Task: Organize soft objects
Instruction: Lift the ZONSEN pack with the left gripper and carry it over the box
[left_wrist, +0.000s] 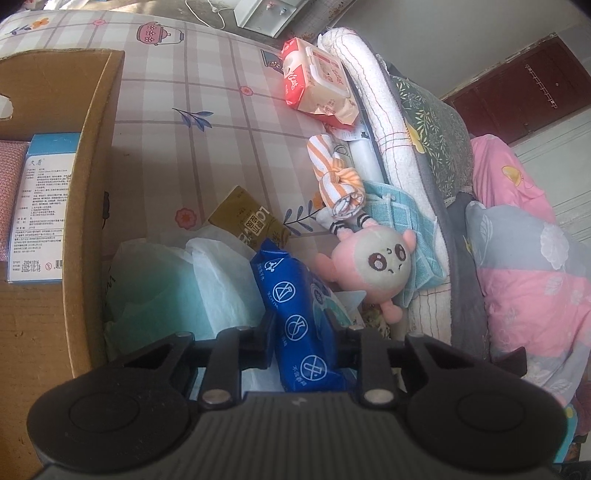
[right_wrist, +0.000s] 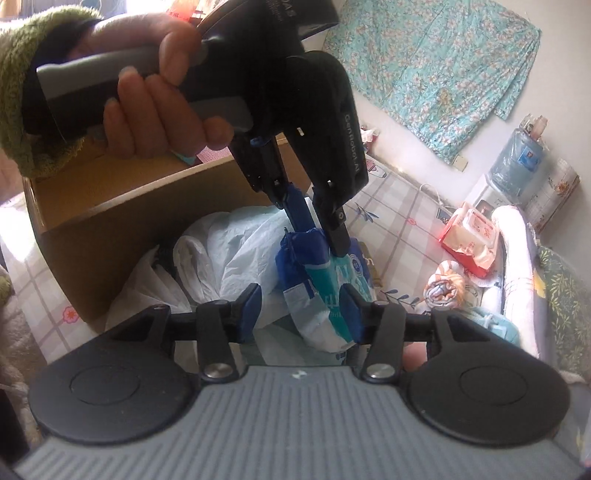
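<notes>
Blue tissue pack (left_wrist: 295, 314) stood clamped in the left claw (right_wrist: 314, 229) beside the cardboard box (left_wrist: 92, 184); the right claw (right_wrist: 301, 310) sat apart around its lower end, pads not pressing.

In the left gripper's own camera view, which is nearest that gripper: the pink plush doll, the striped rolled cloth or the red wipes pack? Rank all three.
1. Pink plush doll, right of the left gripper.
2. Striped rolled cloth, just beyond the doll.
3. Red wipes pack, farthest, by the white rolled towel.

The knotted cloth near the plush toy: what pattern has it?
Orange and white stripes, best seen in the left wrist view.
</notes>
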